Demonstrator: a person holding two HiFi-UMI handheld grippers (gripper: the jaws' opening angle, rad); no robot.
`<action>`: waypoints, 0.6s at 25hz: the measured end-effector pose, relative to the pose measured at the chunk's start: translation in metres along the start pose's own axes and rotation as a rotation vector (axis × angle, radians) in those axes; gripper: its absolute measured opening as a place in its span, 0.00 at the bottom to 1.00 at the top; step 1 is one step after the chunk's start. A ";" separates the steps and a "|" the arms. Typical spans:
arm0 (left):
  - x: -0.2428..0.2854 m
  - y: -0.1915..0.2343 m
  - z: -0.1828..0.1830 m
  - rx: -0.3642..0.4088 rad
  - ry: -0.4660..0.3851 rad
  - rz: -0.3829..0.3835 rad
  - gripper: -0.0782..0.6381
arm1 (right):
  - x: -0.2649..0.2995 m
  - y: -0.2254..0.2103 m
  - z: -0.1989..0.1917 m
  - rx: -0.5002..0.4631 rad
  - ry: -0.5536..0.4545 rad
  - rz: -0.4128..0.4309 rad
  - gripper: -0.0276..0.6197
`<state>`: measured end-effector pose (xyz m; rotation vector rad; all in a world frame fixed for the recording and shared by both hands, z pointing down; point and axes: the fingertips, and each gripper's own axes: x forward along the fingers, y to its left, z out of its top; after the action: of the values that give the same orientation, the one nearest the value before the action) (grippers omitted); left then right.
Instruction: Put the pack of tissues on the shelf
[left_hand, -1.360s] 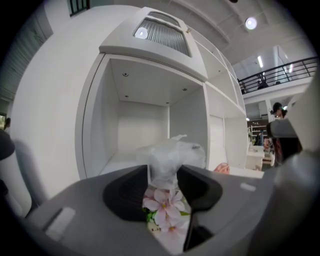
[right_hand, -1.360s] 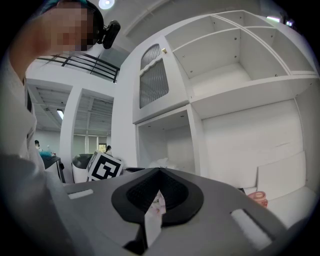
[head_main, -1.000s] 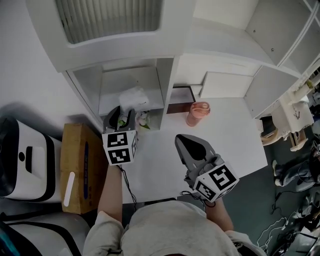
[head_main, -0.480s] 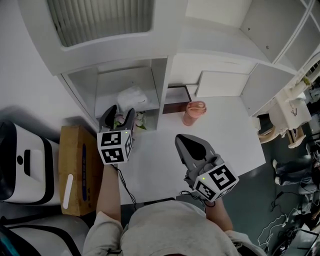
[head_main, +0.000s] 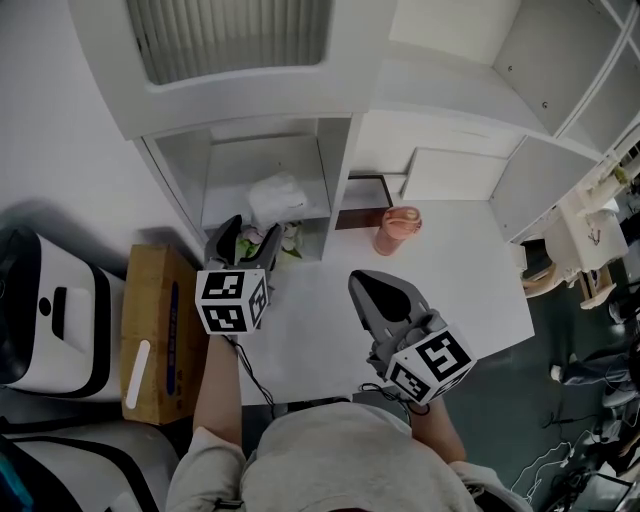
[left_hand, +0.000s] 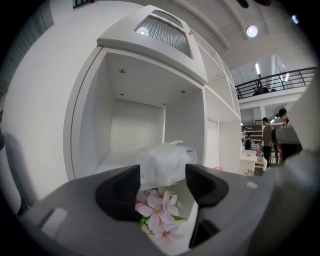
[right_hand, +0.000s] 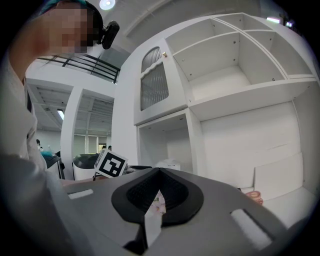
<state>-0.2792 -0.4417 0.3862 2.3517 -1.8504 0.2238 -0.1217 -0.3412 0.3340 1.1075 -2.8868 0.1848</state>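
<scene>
The pack of tissues (head_main: 277, 195), a crinkly white plastic bundle, rests on the lower shelf (head_main: 228, 172) of the white cabinet. In the left gripper view the pack of tissues (left_hand: 165, 161) lies beyond the jaw tips, untouched. My left gripper (head_main: 250, 236) hovers just in front of the shelf; its jaws are opening, with nothing gripped between them. My left gripper (left_hand: 161, 176) frames the pack and some pink flowers (left_hand: 157, 207). My right gripper (head_main: 383, 296) hangs over the white table with its jaws together and empty. In its own view my right gripper (right_hand: 159, 176) faces the cabinet.
Pink artificial flowers (head_main: 289, 241) lie on the table under the shelf's edge. A pink cup (head_main: 397, 228) stands at the table's back. A cardboard box (head_main: 150, 335) and a white appliance (head_main: 45, 315) sit to the left. Higher shelf compartments (right_hand: 235, 75) rise behind.
The left gripper's jaws have spread wider and let go of the tissue pack, which stays on the shelf. The left gripper has drawn back slightly. The right gripper has not moved.
</scene>
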 end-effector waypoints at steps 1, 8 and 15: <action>-0.003 -0.001 0.000 -0.003 -0.004 -0.003 0.50 | 0.000 0.000 0.000 0.000 -0.001 0.001 0.04; -0.027 -0.013 0.001 0.030 -0.010 0.002 0.32 | 0.002 0.008 0.001 0.002 -0.006 0.033 0.04; -0.057 -0.026 0.006 0.077 -0.023 0.001 0.11 | 0.006 0.024 0.002 -0.004 -0.006 0.096 0.04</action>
<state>-0.2672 -0.3827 0.3682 2.4136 -1.8856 0.2741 -0.1422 -0.3281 0.3304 0.9713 -2.9462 0.1796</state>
